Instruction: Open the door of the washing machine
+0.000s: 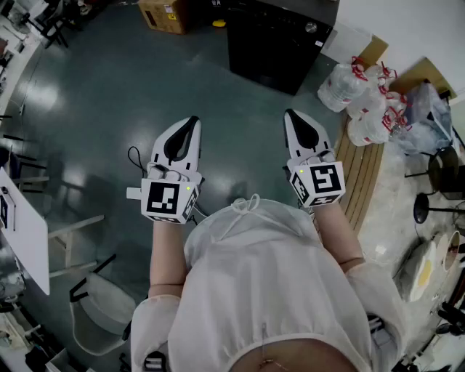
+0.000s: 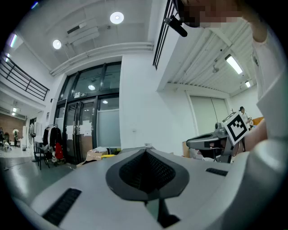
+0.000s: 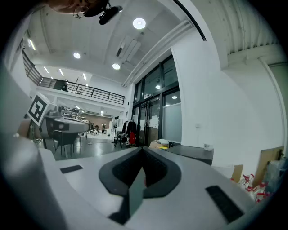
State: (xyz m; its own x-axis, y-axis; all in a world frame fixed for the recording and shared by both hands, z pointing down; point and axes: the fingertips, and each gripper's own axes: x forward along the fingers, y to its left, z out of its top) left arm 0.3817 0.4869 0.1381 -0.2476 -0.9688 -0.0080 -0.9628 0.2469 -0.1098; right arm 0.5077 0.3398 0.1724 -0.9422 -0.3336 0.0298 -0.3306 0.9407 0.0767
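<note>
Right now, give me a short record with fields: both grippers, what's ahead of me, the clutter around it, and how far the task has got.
left gripper: jaws together, empty, held level
right gripper: jaws together, empty, held level
ahead: dark box-shaped appliance, probably the washing machine, across open floor; its door cannot be seen from here
left of it: cardboard box
right of it: bundled water bottles by the wall
task status: not started; neither gripper is near the appliance
</note>
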